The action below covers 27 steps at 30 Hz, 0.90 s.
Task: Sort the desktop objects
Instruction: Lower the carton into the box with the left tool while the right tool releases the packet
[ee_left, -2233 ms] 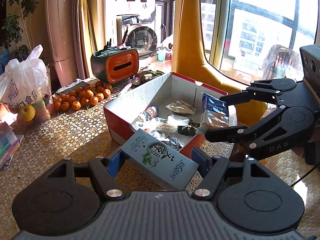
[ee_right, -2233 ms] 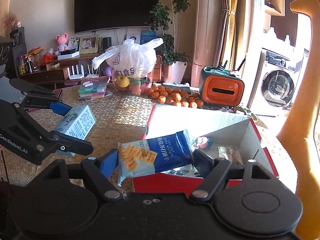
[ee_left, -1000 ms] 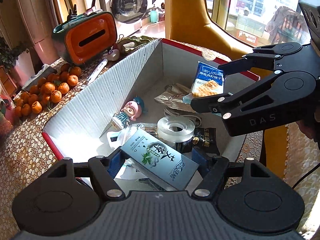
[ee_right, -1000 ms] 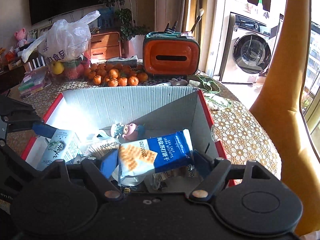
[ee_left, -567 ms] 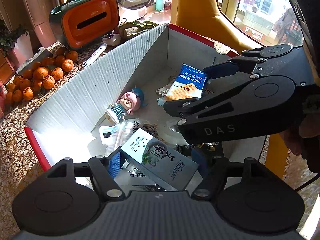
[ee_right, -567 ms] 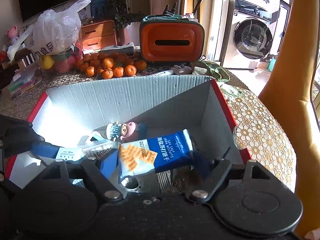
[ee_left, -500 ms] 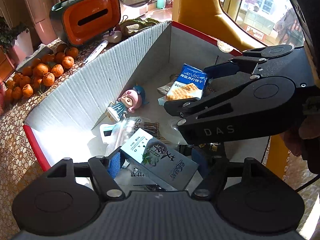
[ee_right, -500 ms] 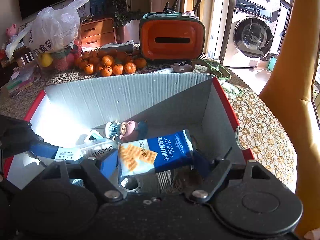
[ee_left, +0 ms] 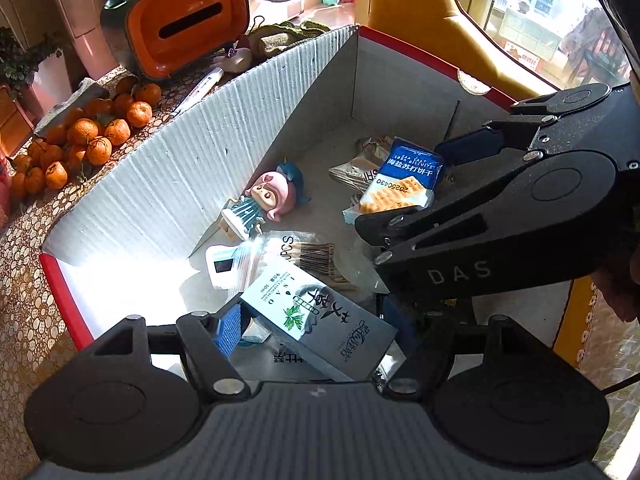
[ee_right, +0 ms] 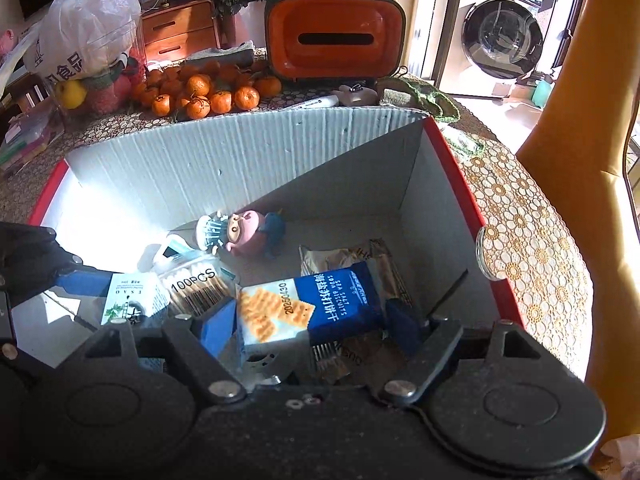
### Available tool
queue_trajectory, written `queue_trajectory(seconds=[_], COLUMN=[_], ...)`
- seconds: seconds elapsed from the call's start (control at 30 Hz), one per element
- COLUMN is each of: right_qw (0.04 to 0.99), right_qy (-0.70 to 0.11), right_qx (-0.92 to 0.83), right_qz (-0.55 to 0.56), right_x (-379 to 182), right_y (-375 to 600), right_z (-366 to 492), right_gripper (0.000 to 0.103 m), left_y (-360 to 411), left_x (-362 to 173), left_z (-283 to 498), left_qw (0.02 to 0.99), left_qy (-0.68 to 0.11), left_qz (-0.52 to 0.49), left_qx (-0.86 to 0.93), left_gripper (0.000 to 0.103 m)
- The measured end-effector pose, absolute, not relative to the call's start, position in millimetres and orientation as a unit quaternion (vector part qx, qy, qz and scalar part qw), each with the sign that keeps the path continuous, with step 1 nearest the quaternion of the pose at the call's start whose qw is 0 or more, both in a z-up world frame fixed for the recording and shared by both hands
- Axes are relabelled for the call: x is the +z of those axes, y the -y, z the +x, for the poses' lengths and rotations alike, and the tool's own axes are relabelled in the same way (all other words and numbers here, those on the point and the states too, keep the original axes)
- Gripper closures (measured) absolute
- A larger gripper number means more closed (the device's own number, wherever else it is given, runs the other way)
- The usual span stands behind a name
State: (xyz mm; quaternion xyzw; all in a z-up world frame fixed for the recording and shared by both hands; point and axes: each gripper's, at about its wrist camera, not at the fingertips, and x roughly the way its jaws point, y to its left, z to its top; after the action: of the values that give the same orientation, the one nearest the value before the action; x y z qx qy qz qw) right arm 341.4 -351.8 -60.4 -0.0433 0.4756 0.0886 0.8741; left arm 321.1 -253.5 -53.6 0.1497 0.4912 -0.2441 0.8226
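A cardboard box (ee_left: 180,168) with a red rim and white ribbed walls lies below both grippers. My left gripper (ee_left: 312,326) is shut on a pale blue carton with a leaf print (ee_left: 320,316), low over the box's near end. My right gripper (ee_right: 310,326) is shut on a blue biscuit packet (ee_right: 312,308) and hangs just above brown snack wrappers (ee_right: 352,256) on the box floor. In the left wrist view the right gripper (ee_left: 400,186) reaches in from the right with the packet (ee_left: 404,184). A pink figurine (ee_left: 272,196) and a bag of cotton swabs (ee_right: 196,284) lie inside.
Behind the box lie several tangerines (ee_right: 200,96), an orange tissue holder (ee_right: 336,36), a pen (ee_left: 200,90) and a white plastic bag (ee_right: 84,36). A yellow chair back (ee_left: 408,8) stands past the far corner. A person's hand (ee_left: 624,296) shows at the right edge.
Both grippers came from above the table to inside the box, each still holding its item. Over the last half second they sank a little lower towards the box floor.
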Motion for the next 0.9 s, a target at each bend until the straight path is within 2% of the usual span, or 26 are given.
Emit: queue_trajectory(seconds=[0.47,0.6,0.9], right_qw=[0.872,0.873,0.878], right_qy=[-0.483,-0.481,-0.472], right_qx=[0.075,0.075,0.076], right_qz=[-0.034,-0.027,-0.014], right_x=[-61,-57,-44], right_y=[354,355,359], right_z=[341,339,328], right_gripper=[0.018,0.016,0.016], left_y=[258,254,250], left_x=[-61,-57,-40], left_z=[322,323,312], left_qw=[0.803,0.805,0.813], left_qy=[-0.519,-0.524,-0.514], left_qz=[0.163,0.148,0.137], left_qx=[-0.241,-0.236,-0.237], left_gripper=[0.030,0.026,0.026])
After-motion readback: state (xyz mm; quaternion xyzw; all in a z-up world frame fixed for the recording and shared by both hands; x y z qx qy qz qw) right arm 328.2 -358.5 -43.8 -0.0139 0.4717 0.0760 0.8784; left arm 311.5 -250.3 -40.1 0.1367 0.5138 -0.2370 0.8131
